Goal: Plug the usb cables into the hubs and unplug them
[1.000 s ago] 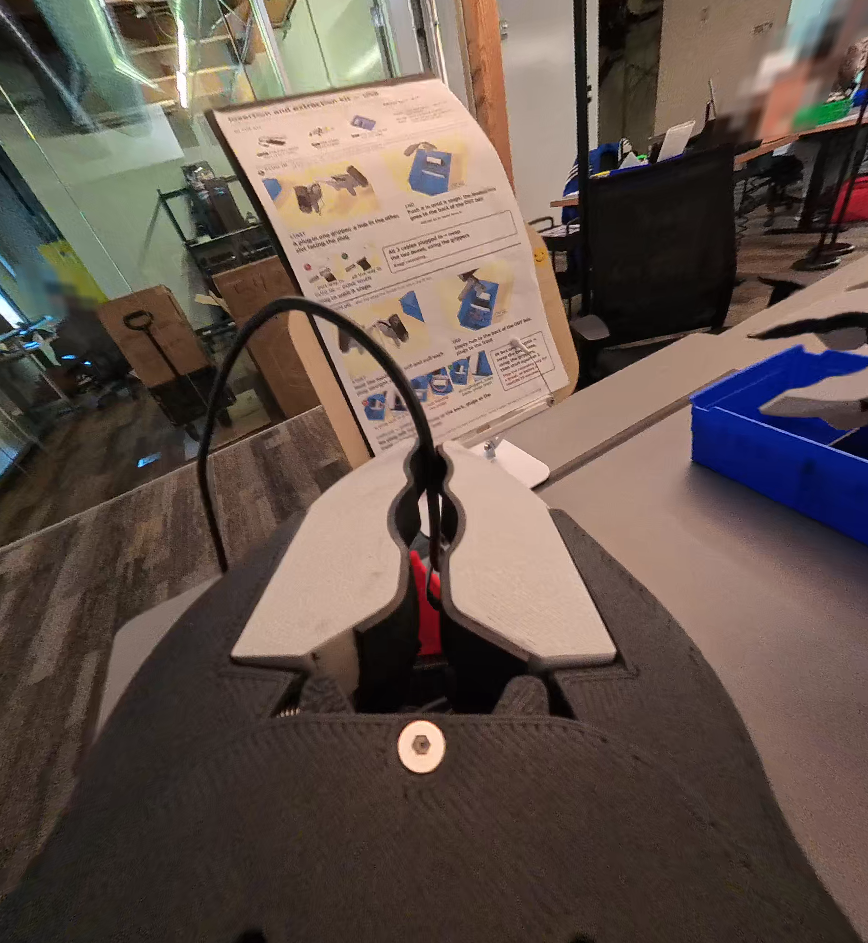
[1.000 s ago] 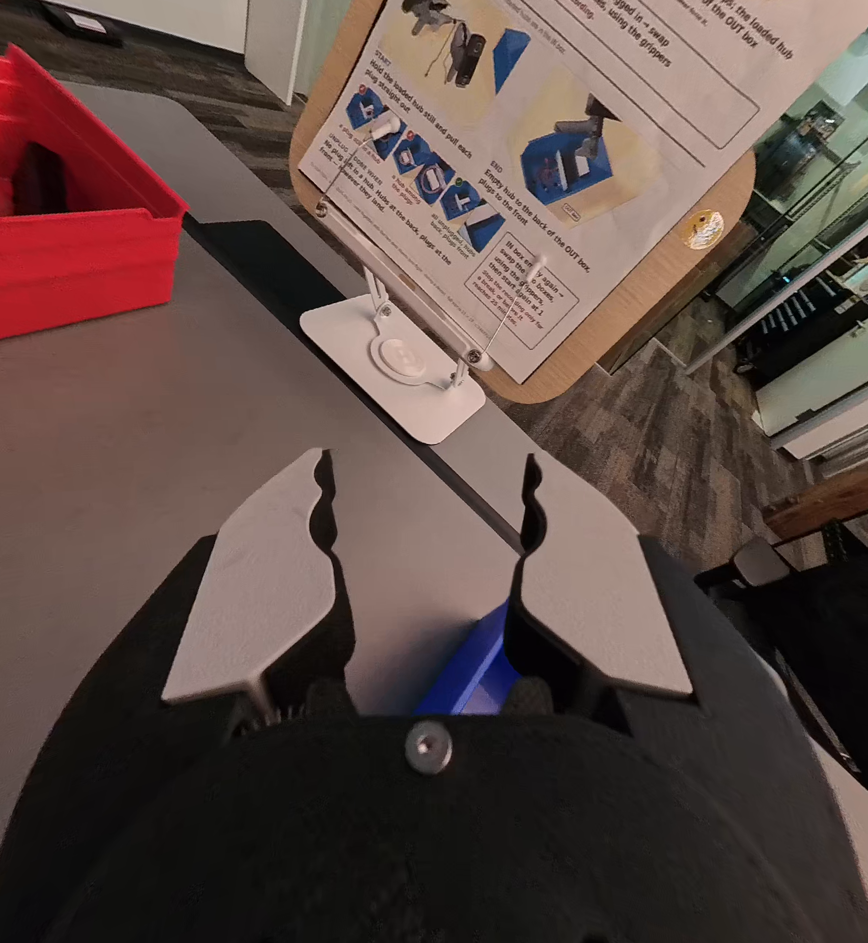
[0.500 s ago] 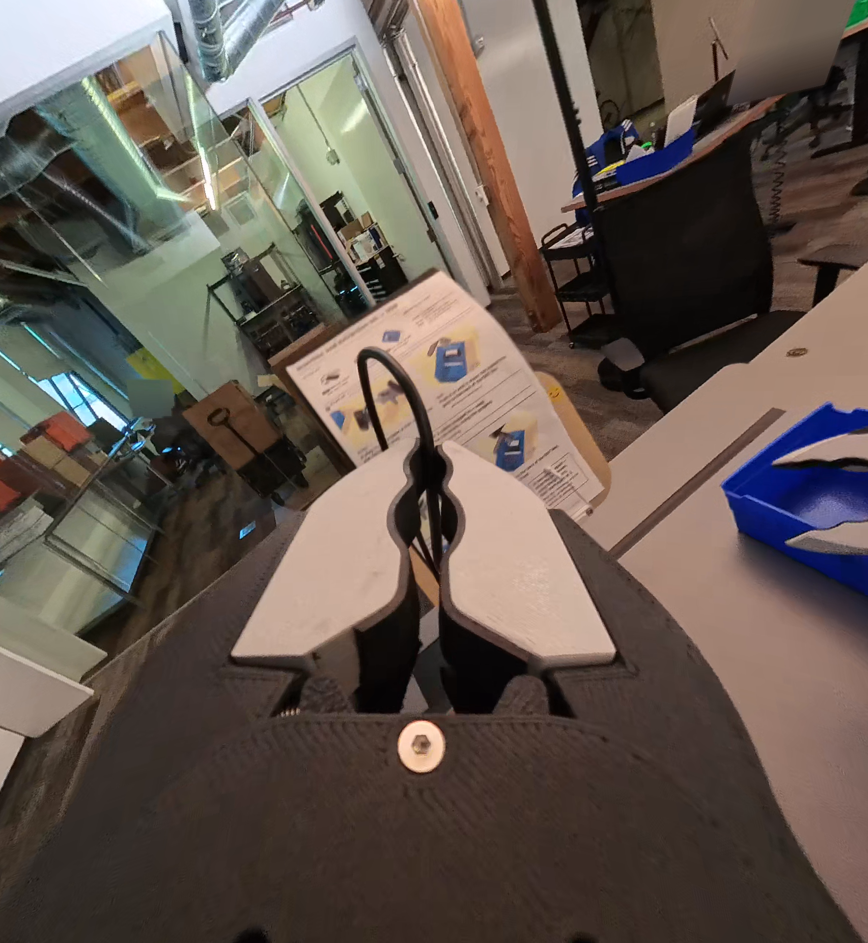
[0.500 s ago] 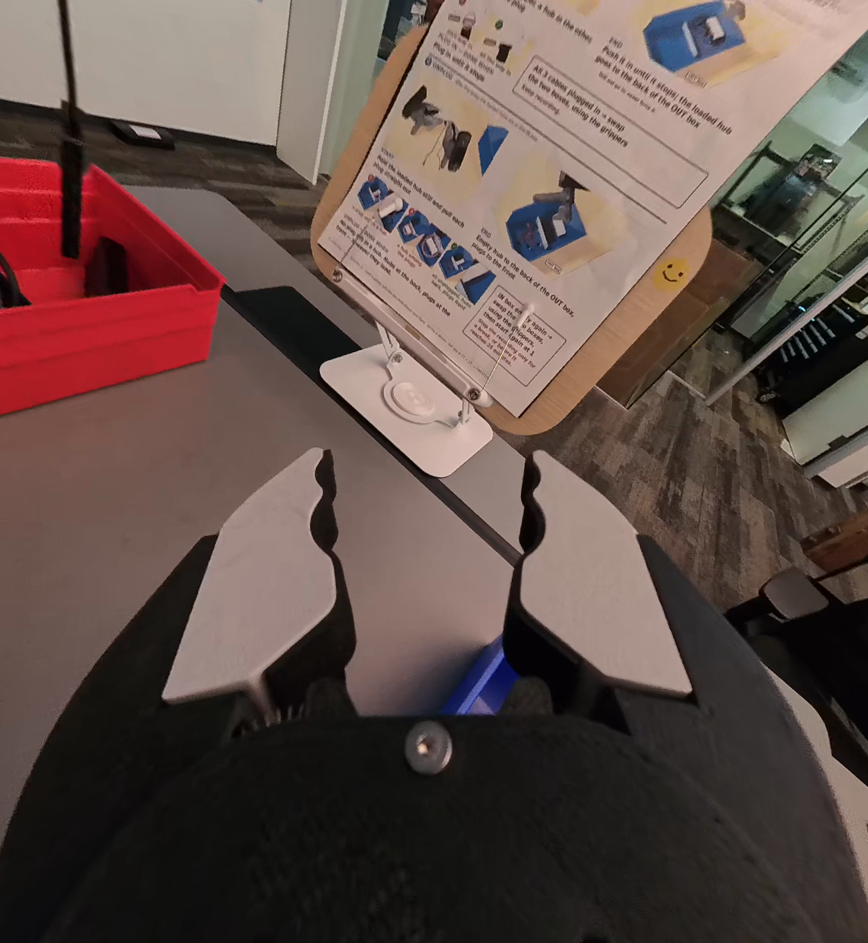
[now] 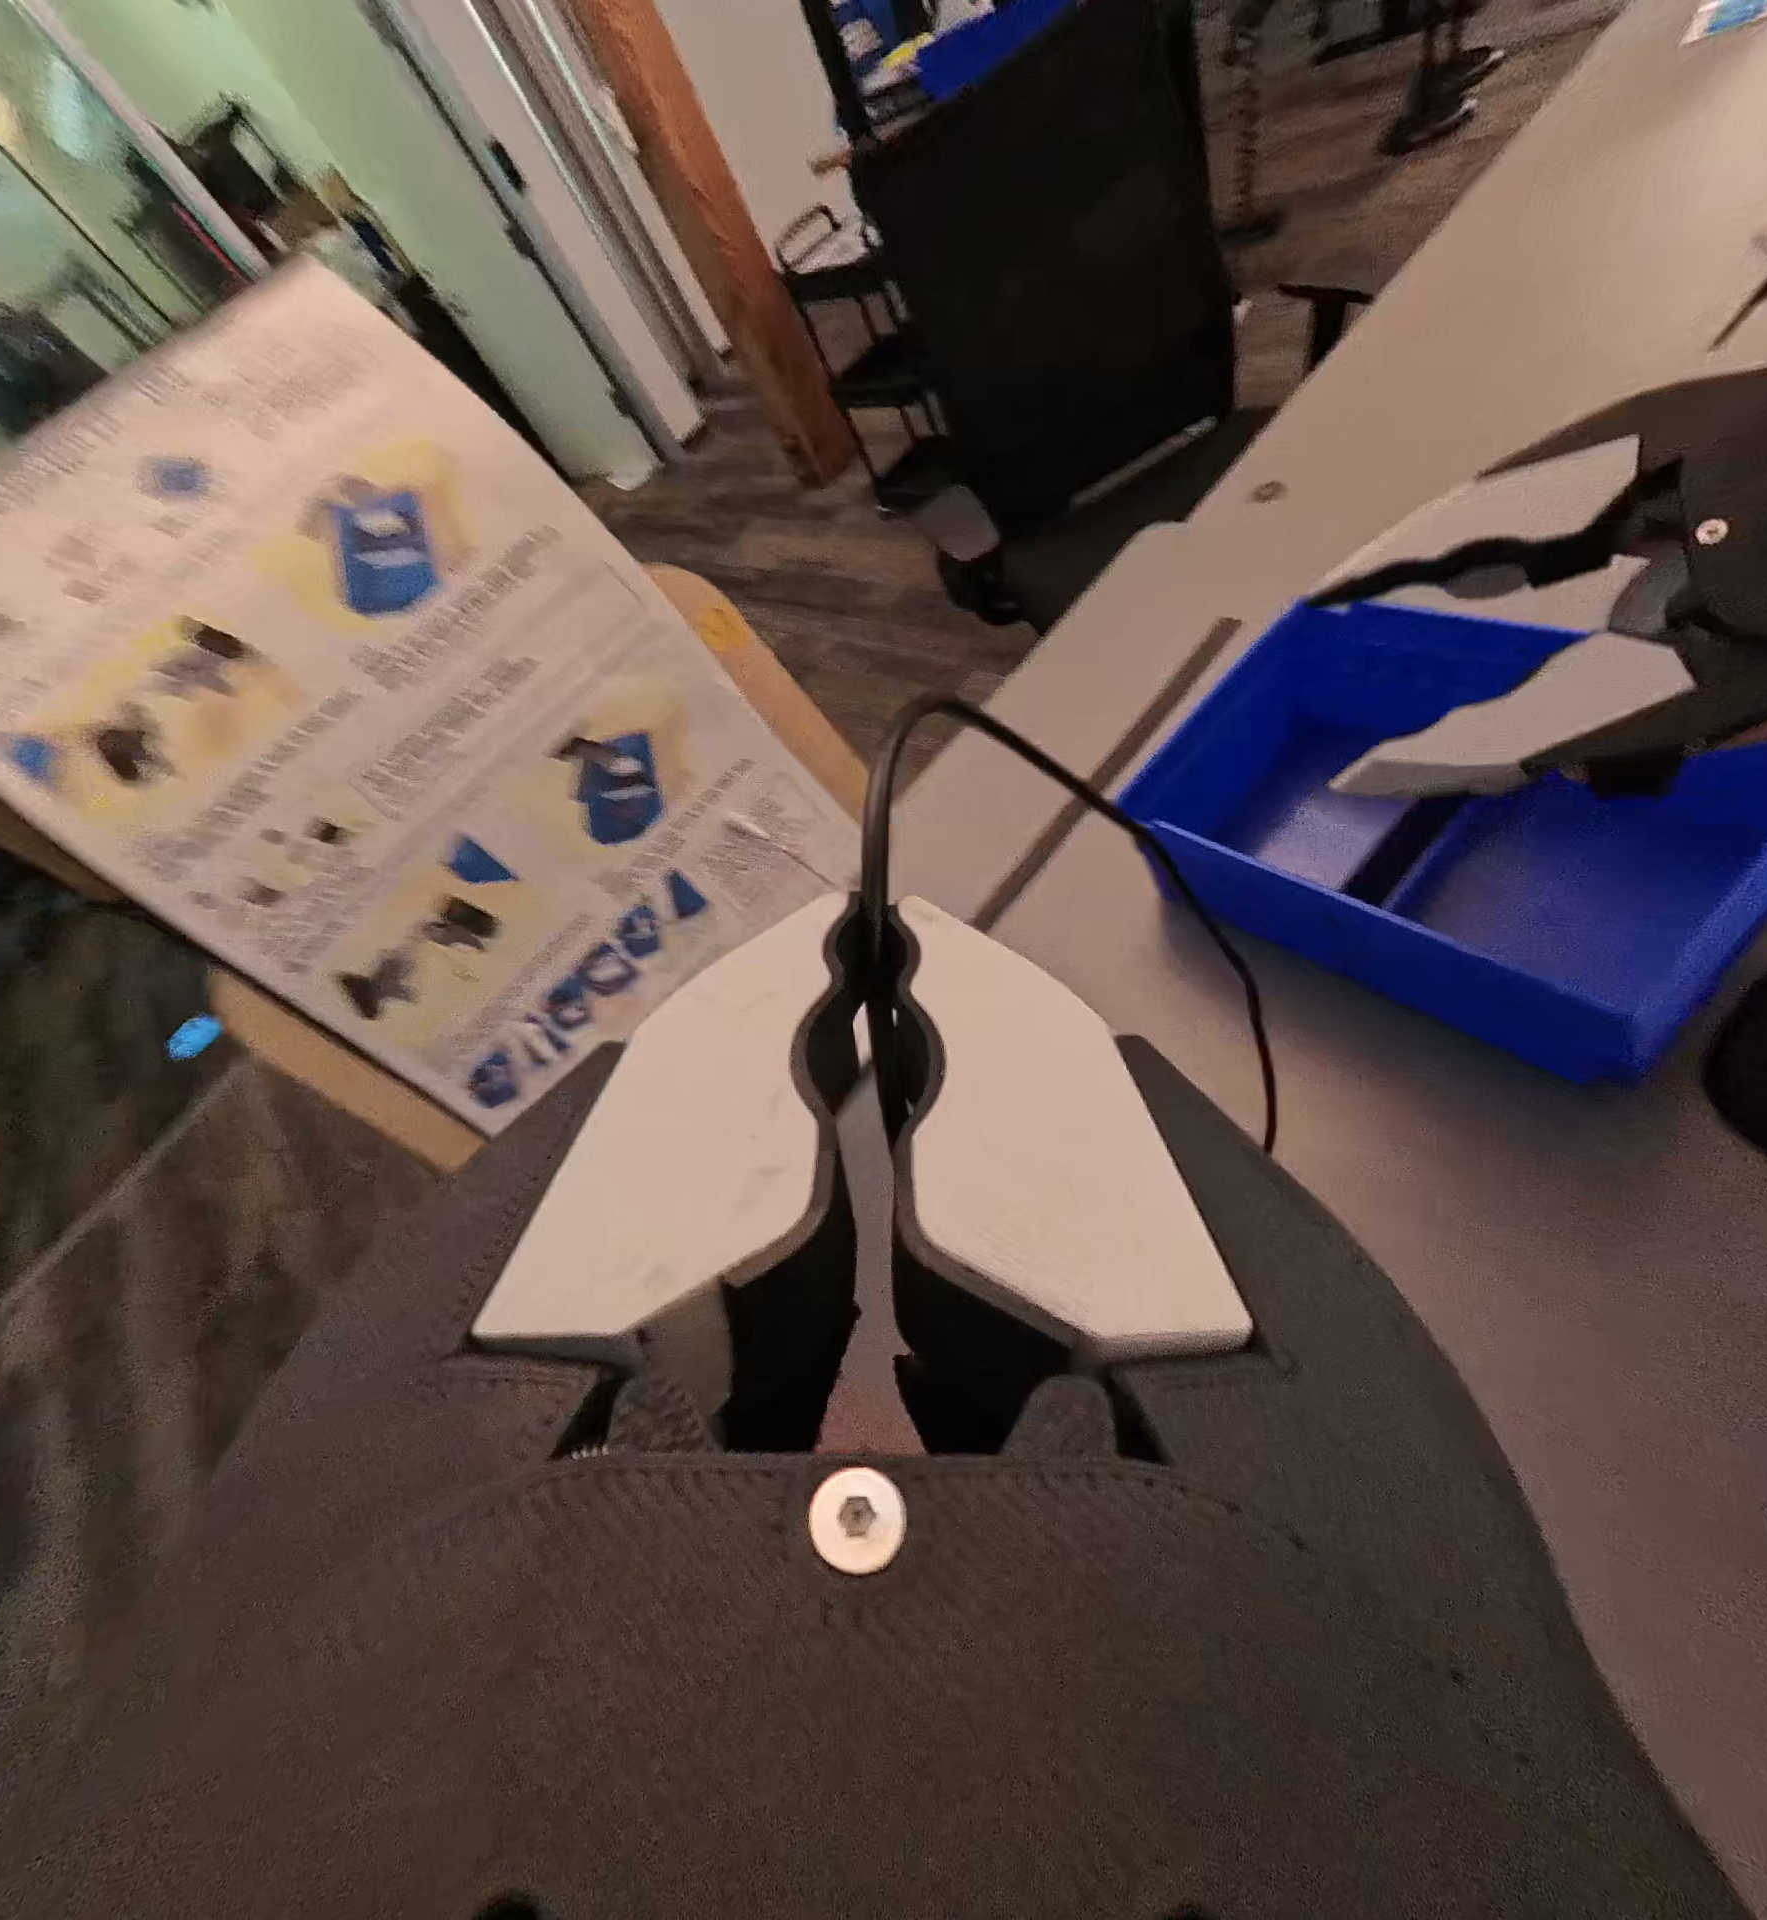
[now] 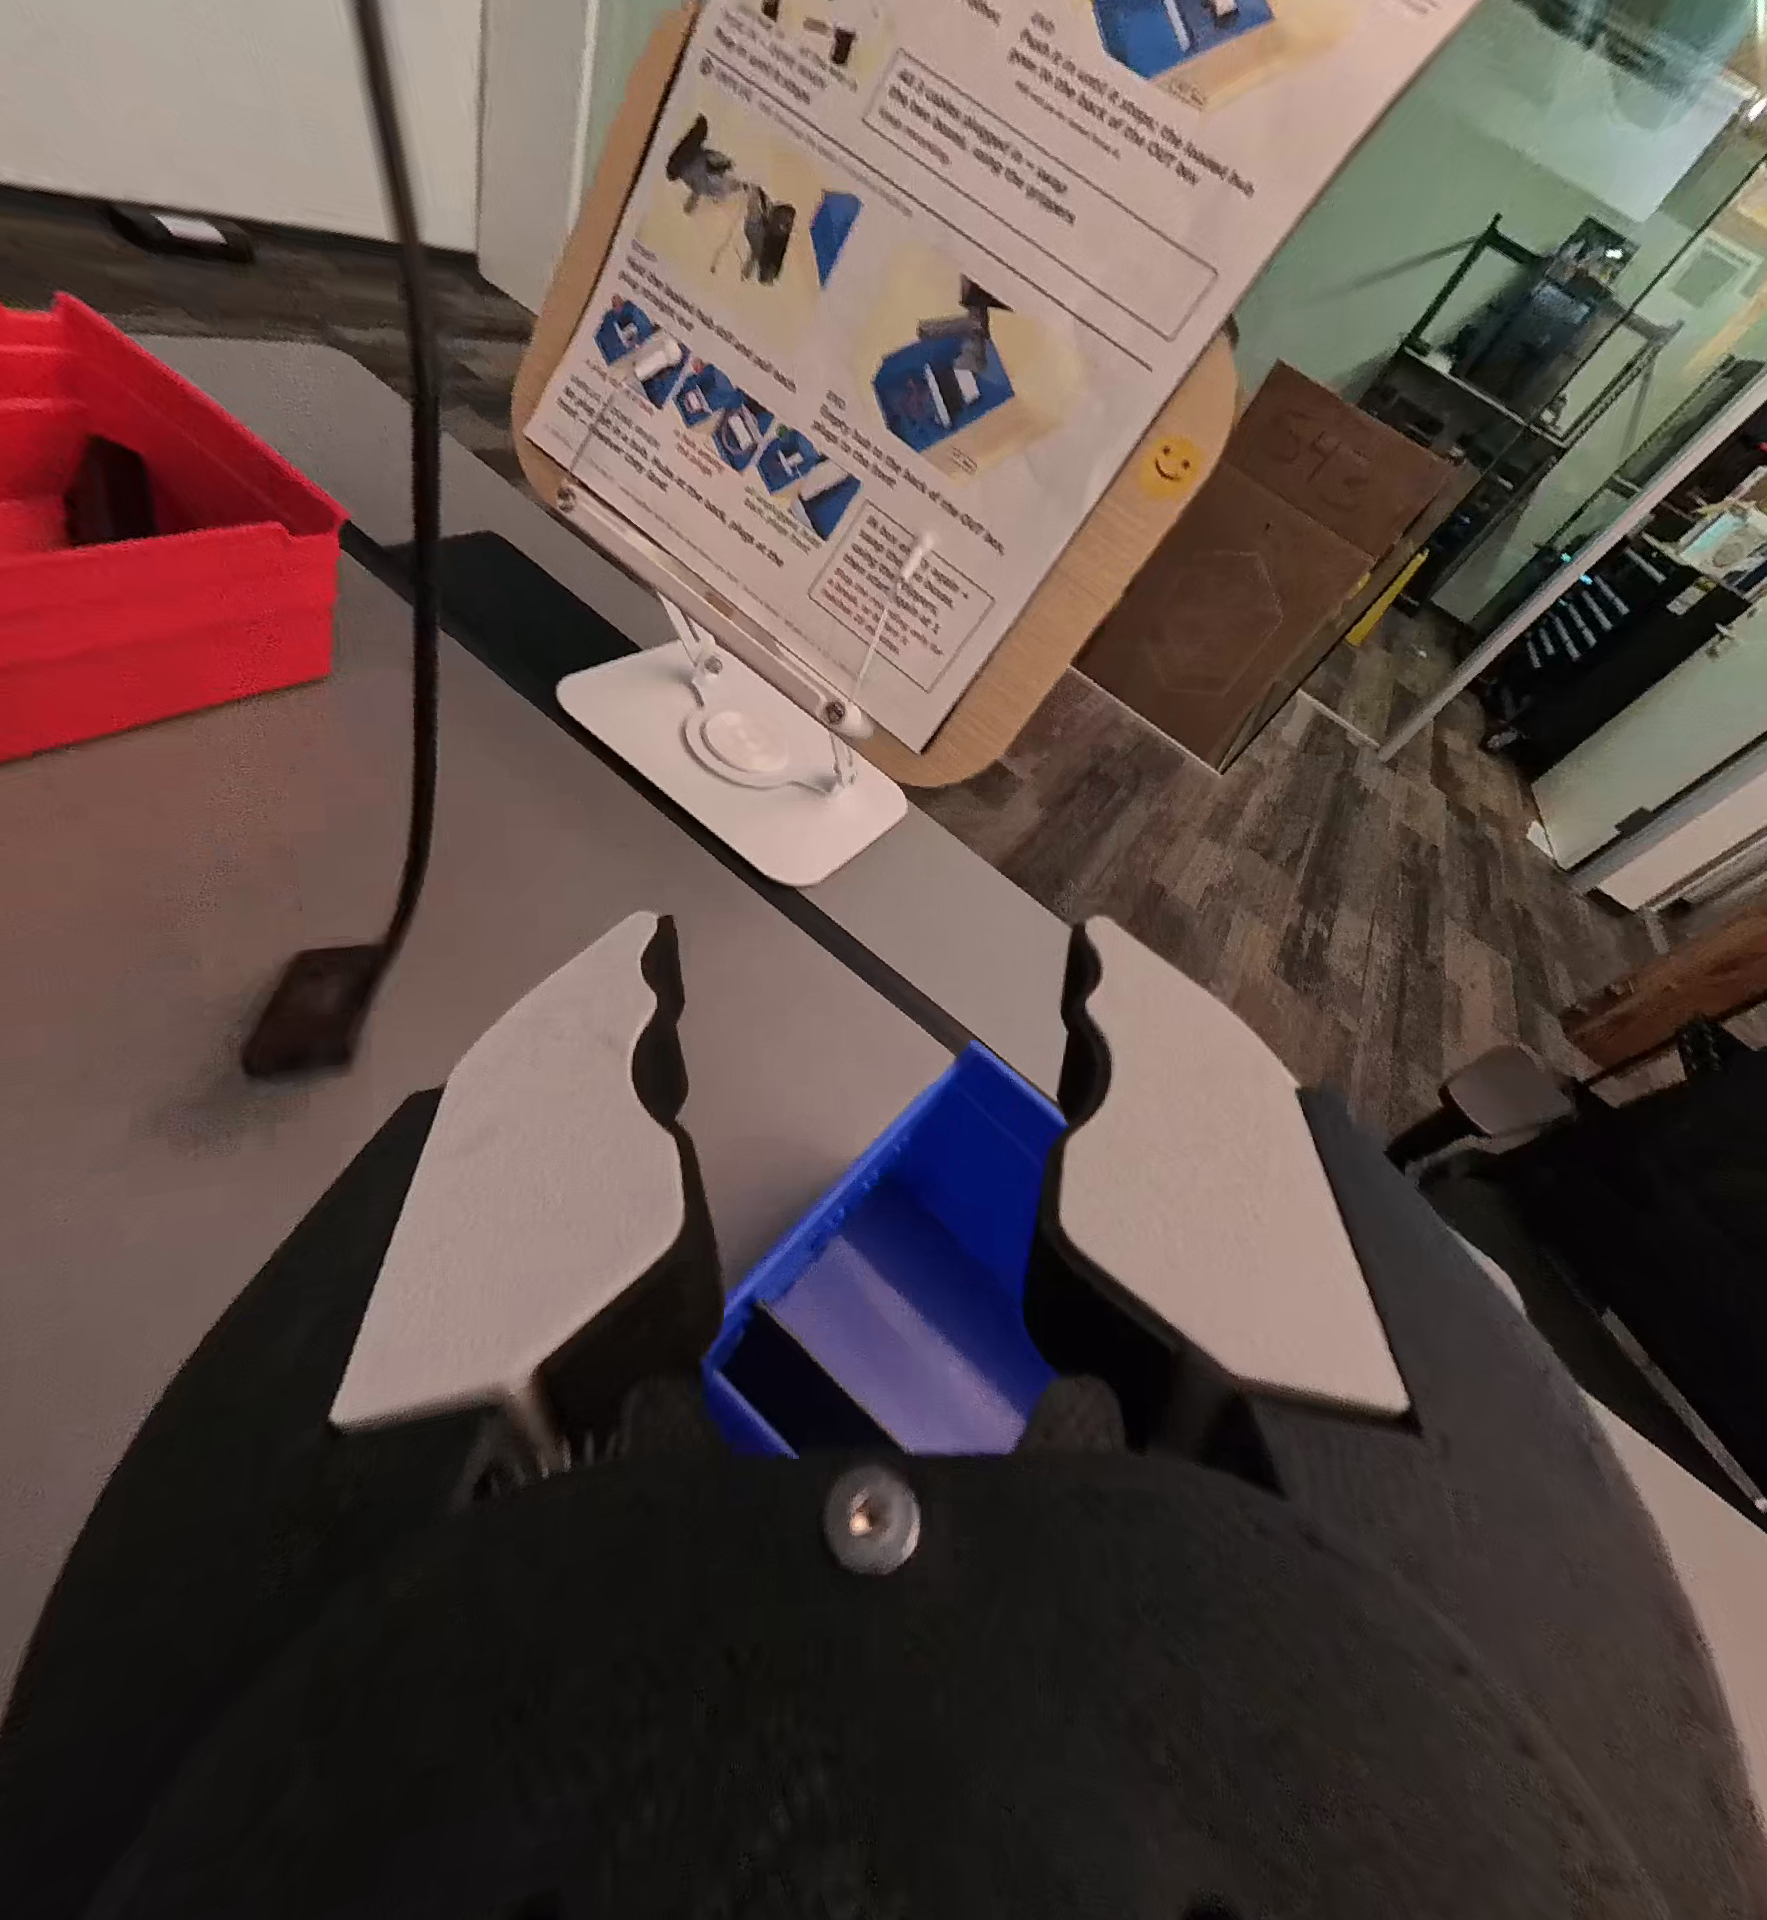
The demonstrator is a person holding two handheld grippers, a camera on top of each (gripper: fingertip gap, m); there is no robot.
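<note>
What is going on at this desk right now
A person is working two handheld grippers over a grey table. The left gripper is shut on a thin black cable, whose far end, a small black block, dangles at the tabletop. The right gripper is open and empty above the blue bin. A red bin sits farther back.
</note>
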